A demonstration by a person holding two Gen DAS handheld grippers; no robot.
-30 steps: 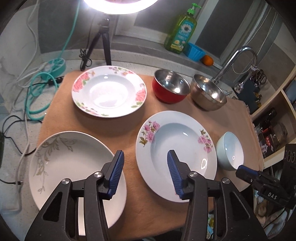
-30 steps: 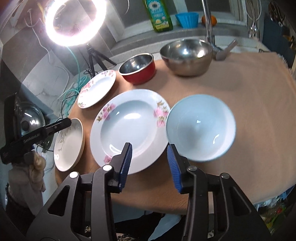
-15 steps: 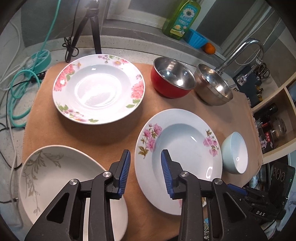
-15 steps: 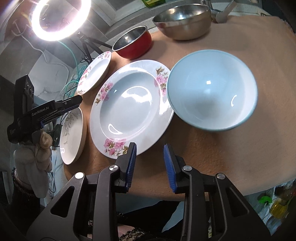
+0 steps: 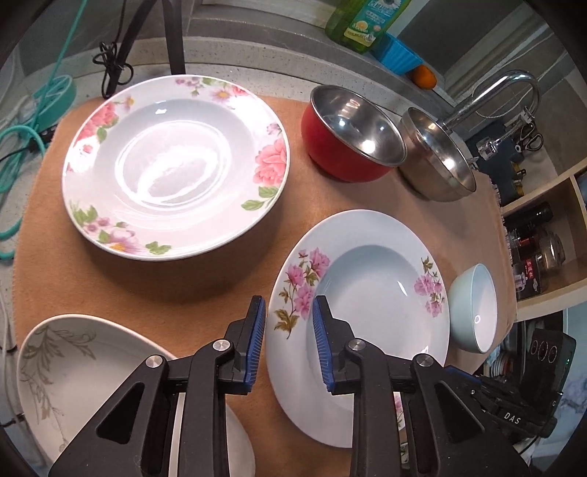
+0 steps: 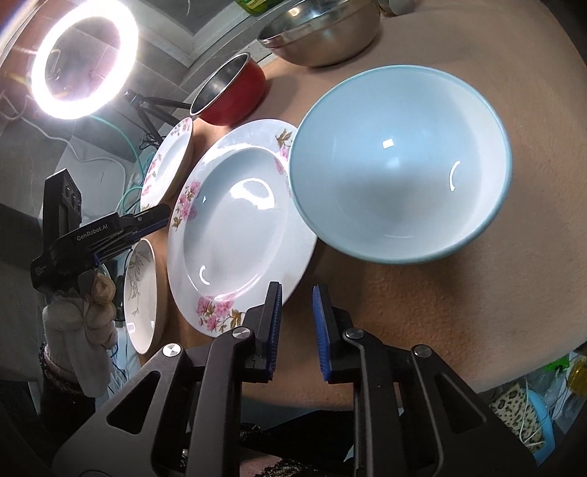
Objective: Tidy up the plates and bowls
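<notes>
A pink-flowered plate [image 5: 370,293] lies on the tan mat, also in the right wrist view [image 6: 234,227]. My left gripper [image 5: 288,341] hangs open and empty over its left rim. A larger rose plate [image 5: 172,165] lies behind, a leaf-pattern plate [image 5: 84,367] at the near left. A red bowl [image 5: 348,135], a steel bowl [image 5: 436,161] and a pale blue bowl [image 5: 473,308] stand to the right. My right gripper [image 6: 297,326] is open with a narrow gap, empty, just before the blue bowl [image 6: 400,165] and the plate's near rim.
A ring light [image 6: 80,55] on a tripod stands at the back left with cables [image 5: 22,128]. A tap [image 5: 502,91], a soap bottle [image 5: 363,22] and a shelf with jars [image 5: 539,249] are at the right. The mat [image 6: 477,312] ends near me.
Both grippers have moved forward and lower toward the dishes. Both jaws have narrowed from a wide opening. Nothing was taken hold of.
</notes>
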